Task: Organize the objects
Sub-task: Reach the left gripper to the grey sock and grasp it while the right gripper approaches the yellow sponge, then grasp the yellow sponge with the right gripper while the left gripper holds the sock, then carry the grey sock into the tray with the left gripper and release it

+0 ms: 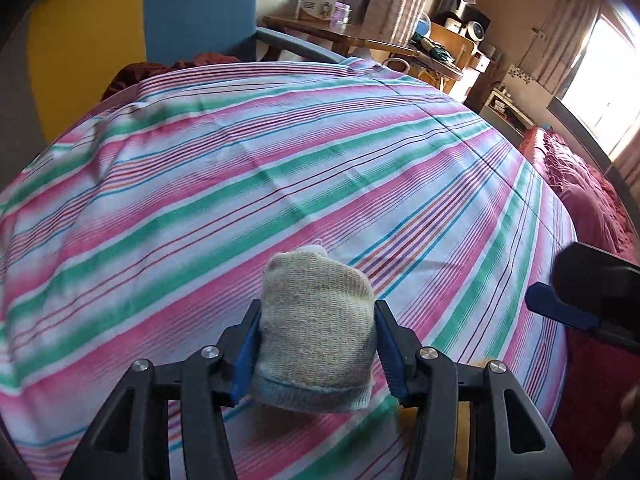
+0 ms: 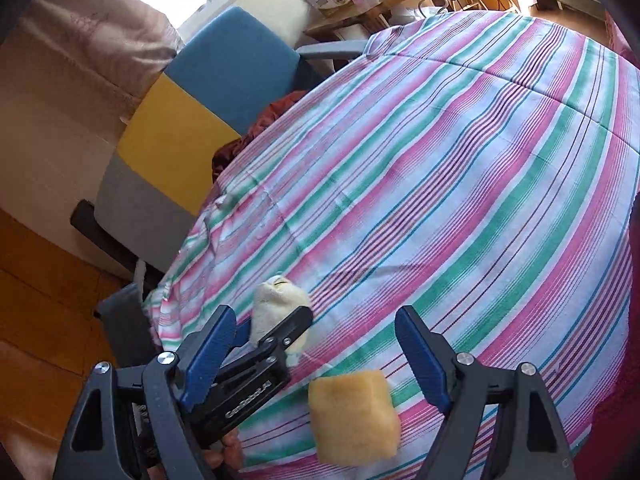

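Note:
A rolled beige sock bundle (image 1: 316,332) with a grey-blue cuff sits on the striped bedsheet (image 1: 280,160), near its front edge. My left gripper (image 1: 316,312) is shut on it, one blue pad pressing each side. In the right wrist view the same bundle (image 2: 280,300) looks cream-white and shows beyond the left gripper's (image 2: 276,332) black fingers. A folded yellow bundle (image 2: 352,416) lies on the sheet between the wide-apart fingers of my right gripper (image 2: 314,312), which is open and touches nothing. One blue finger of the right gripper (image 1: 560,308) shows at the right edge of the left wrist view.
A dark red blanket (image 1: 580,200) lies along the bed's right side. A blue and yellow headboard (image 1: 160,20) stands behind the bed. A wooden side table (image 1: 320,28) with a box and small jars is at the back. Wooden floor (image 2: 40,280) lies left of the bed.

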### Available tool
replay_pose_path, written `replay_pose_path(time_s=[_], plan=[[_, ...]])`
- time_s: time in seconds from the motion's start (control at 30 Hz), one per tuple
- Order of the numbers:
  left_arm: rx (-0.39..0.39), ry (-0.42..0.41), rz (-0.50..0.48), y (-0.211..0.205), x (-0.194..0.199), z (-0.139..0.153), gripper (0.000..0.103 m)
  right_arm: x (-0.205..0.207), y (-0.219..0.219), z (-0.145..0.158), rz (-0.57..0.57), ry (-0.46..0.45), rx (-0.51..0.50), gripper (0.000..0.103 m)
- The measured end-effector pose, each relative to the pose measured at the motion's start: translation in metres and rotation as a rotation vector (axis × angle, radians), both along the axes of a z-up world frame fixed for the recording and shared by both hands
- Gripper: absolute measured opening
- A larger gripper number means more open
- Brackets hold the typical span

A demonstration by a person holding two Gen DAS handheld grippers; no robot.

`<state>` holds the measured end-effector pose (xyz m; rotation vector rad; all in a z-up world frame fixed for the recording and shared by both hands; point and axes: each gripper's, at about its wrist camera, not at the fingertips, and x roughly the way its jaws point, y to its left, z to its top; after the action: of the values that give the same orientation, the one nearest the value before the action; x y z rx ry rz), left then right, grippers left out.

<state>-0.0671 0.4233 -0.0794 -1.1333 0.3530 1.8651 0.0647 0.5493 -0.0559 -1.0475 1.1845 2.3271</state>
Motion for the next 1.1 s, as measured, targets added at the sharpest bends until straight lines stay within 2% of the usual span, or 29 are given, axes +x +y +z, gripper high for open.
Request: replay_pose_path(time_s=[0.2,0.3,0.43,0.53,0.63,0.67,0.7,0.77,0.9,1.1], plan=[[-0.01,-0.007,0.134,-0.072,0.01,0.005,0.053,-0.019,-0.016,-0.012,0.074,-0.15,0.07,0.083],[-0.002,0.034,0.161,-0.099,0.022,0.017,0.053,-0.028,-0.025,-0.02,0.127,-0.215,0.096,0.083],[0.026,0.135,0.172,-0.127,0.04,0.04,0.054,-0.041,-0.042,-0.03,0.229,-0.291,0.125,0.083],[0.056,0.152,0.185,-0.147,0.048,0.053,0.054,-0.048,-0.054,-0.039,0.288,-0.359,0.165,0.083],[0.068,0.179,0.202,-0.163,0.052,0.06,0.054,-0.05,-0.061,-0.04,0.31,-0.39,0.212,0.083],[0.075,0.177,0.213,-0.17,0.053,0.062,0.054,-0.051,-0.063,-0.041,0.314,-0.408,0.234,0.079],[0.081,0.175,0.224,-0.178,0.054,0.064,0.054,-0.054,-0.064,-0.041,0.313,-0.434,0.265,0.068],[0.088,0.177,0.253,-0.193,0.055,0.067,0.054,-0.058,-0.068,-0.042,0.318,-0.488,0.332,0.054],[0.096,0.209,0.314,-0.23,0.054,0.075,0.054,-0.062,-0.082,-0.043,0.364,-0.512,0.427,0.053],[0.124,0.191,0.533,-0.326,0.045,0.082,0.054,-0.062,-0.081,-0.045,0.374,-0.527,0.442,0.053]])
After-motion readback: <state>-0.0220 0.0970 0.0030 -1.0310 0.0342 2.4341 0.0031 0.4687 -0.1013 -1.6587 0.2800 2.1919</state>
